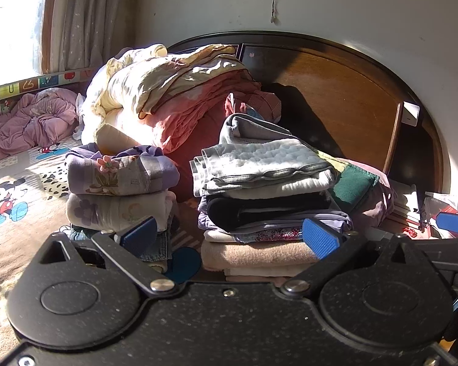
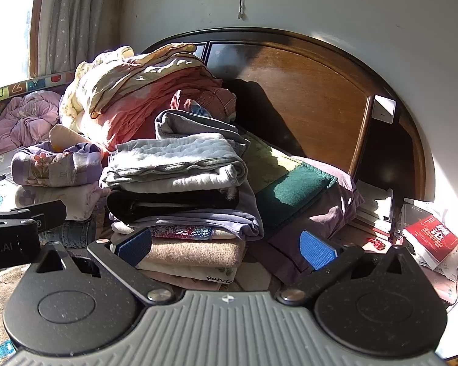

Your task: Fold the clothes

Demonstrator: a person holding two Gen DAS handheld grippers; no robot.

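Clothes sit folded in two stacks on the bed. Left wrist view: our left tongs are spread wide, holding nothing, low in front of both stacks. The shorter stack, purple flower top uppermost, stands left; the taller stack, pale quilted piece on top, stands right, a narrow gap between them. We judge the flat, squared layers are kept that way so the piles don't tip. An unfolded pink garment lies crumpled far left, with open sheet around it for spreading. A bedding heap crowds behind.

Right wrist view: our right tongs are also spread and empty, facing the taller stack. A green-edged blanket touches its right side; the headboard closes the back, and a red book sits on the right. The left tongs' arm shows at the left edge. Room is tight here, freer to the left. This fits either a pause between garments or the end.
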